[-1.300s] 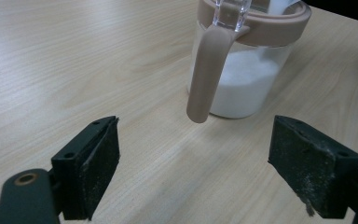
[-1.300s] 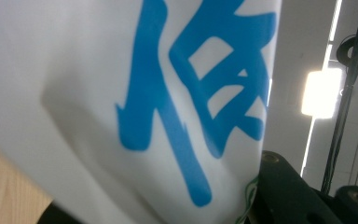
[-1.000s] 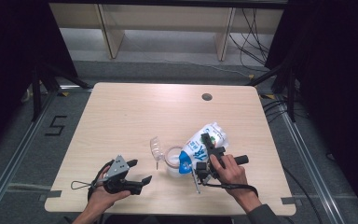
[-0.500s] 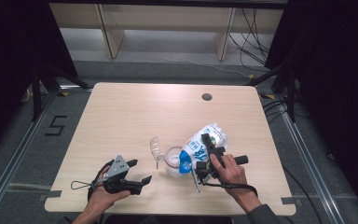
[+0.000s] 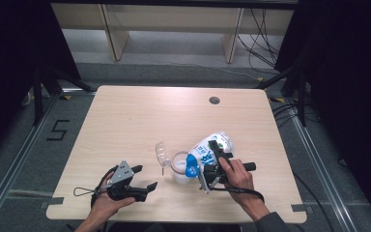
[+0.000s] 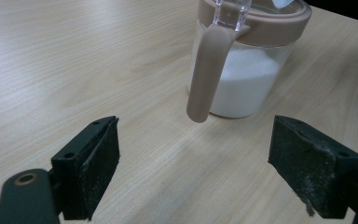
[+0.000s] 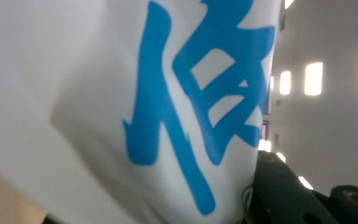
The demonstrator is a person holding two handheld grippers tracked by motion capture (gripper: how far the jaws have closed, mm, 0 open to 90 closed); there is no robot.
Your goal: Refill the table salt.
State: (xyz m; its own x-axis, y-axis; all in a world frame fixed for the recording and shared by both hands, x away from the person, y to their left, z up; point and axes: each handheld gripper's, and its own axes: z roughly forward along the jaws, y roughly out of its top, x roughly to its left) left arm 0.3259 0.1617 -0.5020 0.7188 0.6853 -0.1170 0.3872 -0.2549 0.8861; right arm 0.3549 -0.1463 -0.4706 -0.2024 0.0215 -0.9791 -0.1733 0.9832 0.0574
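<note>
While its jaws clamp the tilted bag [image 5: 207, 150], right hand [image 5: 235, 176] beside jar [image 5: 179, 166]; left gripper [image 5: 142, 180] wide open, empty.

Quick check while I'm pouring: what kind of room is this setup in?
Most likely a lab or recording booth, not a kitchen. The bare wooden table stands among dark curtains, with floor rails beside it, loose cables behind, and a taped floor marker.
</note>
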